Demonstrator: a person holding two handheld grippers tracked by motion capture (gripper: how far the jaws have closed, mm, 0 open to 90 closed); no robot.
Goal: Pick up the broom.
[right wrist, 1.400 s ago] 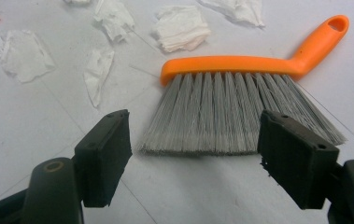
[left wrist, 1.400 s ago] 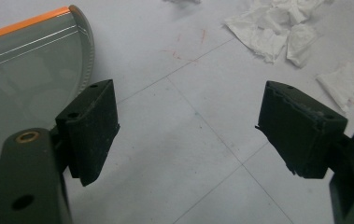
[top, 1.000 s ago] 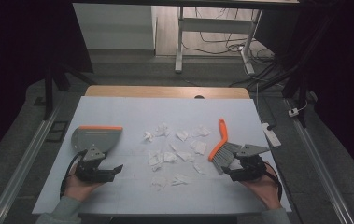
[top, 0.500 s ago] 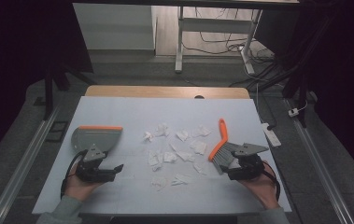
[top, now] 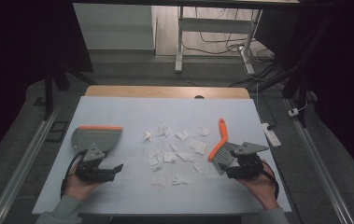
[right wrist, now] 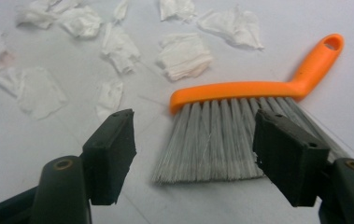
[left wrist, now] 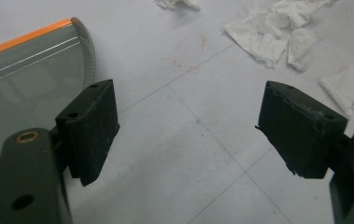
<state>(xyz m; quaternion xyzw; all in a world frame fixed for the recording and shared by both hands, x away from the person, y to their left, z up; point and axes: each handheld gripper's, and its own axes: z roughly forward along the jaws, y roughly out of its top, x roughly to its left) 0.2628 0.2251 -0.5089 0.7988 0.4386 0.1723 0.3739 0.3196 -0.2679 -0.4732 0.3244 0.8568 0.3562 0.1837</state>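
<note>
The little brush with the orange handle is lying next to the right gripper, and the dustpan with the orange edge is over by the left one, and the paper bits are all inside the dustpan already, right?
Not quite. The paper scraps lie spread on the table between the dustpan and the brush, none inside the dustpan. The high view shows it. The rest is right.

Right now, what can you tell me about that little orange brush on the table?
The hand brush has a glossy orange back and a short angled handle that looks like plastic, ending in a hanging hole. Its grey bristles fan out flat on the pale table, so it lies on its side. It sits to the right of the scattered white paper scraps. The right gripper faces its bristle ends with the fingers spread; nothing grips the brush.
</note>
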